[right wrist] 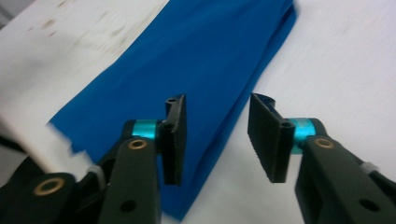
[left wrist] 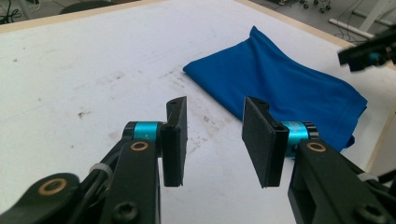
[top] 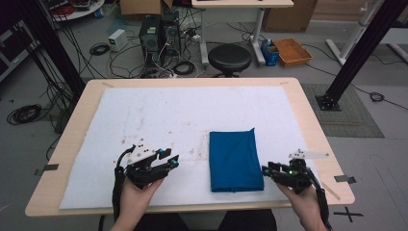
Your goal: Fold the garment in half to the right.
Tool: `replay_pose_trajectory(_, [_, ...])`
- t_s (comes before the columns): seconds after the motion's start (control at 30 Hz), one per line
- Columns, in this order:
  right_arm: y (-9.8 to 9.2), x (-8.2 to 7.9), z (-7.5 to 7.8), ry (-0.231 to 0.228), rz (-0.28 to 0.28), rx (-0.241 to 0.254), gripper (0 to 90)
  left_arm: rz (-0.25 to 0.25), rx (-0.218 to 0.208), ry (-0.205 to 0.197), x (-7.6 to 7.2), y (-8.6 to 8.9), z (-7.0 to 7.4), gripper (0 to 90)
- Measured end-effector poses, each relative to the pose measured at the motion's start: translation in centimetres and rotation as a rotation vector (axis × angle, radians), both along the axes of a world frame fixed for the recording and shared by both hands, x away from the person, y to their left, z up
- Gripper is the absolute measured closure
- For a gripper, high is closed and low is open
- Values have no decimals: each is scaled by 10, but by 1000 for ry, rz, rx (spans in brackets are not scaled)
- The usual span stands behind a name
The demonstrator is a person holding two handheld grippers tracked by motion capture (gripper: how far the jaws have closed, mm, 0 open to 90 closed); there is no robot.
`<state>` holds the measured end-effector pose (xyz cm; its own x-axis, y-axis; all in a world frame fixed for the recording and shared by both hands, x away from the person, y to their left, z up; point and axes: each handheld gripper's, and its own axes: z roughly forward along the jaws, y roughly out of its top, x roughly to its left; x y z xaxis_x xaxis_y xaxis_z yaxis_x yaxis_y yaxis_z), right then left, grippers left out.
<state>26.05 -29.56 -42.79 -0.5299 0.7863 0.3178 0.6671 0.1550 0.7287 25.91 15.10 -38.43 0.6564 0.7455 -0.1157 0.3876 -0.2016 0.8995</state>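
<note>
Near edge, high view: two hands come in from the bottom, each holding a gripper low over the white mat (top: pixel 144 115). Left gripper (top: pixel 169 160) sits left of the folded blue cloth (top: pixel 234 160), well apart from it. Right gripper (top: pixel 268 170) is just beside the cloth's near right corner; can't tell from above whether it touches.

Left gripper view: left gripper (left wrist: pixel 215 140) jaws open, clear gap, nothing between the pads, bare stained mat (left wrist: pixel 93 70) under them. Blue cloth (left wrist: pixel 285 84) lies ahead and to the right, one pointed corner at its far end. The other gripper's tip (left wrist: pixel 369 51) pokes in at the upper right edge, past the cloth. The high view doesn't show this gap clearly.

Right gripper view: right gripper (right wrist: pixel 217 137) jaws also open and empty. Blue cloth (right wrist: pixel 187 60) runs diagonally under and ahead of them, and its folded edge passes through the gap. This view is slightly blurred, so height above the fabric isn't readable.

Far, high view: wooden table (top: pixel 308 120) rim around the mat. Beyond it on the floor, a black stool (top: pixel 229 57), PC towers (top: pixel 159 31) with tangled cables and an orange tray (top: pixel 292 52).
</note>
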Motion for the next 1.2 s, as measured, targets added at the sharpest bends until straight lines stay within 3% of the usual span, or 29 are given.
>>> replay_pose_trajectory(0.17, [6,-6,-9,36,26,-17,721,-1,-14,4,-1,1,-1,604])
replay_pose_trajectory(0.33, [3,-8,-11,19,26,-37,900,11,-22,7,-1,6,-2,604])
replay_pose_trajectory(0.77, [-6,-20,-11,17,-9,-68,876,28,-34,13,1,14,-4,604])
replay_pose_trajectory(0.93, [-10,-18,-2,-51,-20,-61,751,9,-55,20,5,17,-2,541])
replay_pose_trajectory(0.97, [-11,-15,8,-108,-16,-72,670,-9,-63,15,8,19,0,529])
replay_pose_trajectory(1.1, [-14,-2,28,-224,7,-87,513,-21,-54,-11,20,24,7,440])
replay_pose_trajectory(1.2, [-16,10,45,-312,-15,-88,464,30,-31,-19,30,29,13,353])
